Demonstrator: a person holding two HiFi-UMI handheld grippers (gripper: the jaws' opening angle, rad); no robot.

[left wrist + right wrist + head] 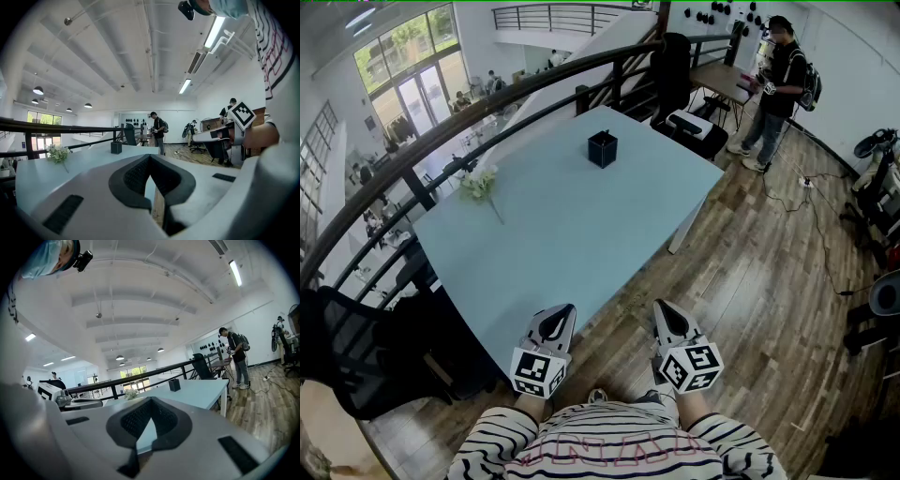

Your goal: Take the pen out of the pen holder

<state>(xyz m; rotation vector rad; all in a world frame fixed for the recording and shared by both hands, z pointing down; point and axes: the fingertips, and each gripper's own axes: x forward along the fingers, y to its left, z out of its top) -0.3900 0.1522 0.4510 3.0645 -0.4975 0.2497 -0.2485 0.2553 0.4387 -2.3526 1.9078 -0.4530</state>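
A small black square pen holder (602,148) stands near the far end of the light blue table (562,244). It is also small and distant in the left gripper view (116,148) and the right gripper view (175,385). I cannot make out a pen in it from here. My left gripper (555,316) hovers at the table's near edge, shut and empty (149,157). My right gripper (668,311) is beside it over the wooden floor, also shut with nothing in it (150,401). Both are far from the holder.
A sprig of white flowers (478,181) lies on the table's left side. A dark railing (441,141) runs along the table's far and left sides. A black chair (675,61) and a standing person (776,89) are beyond the far end. Cables (806,206) trail on the floor at right.
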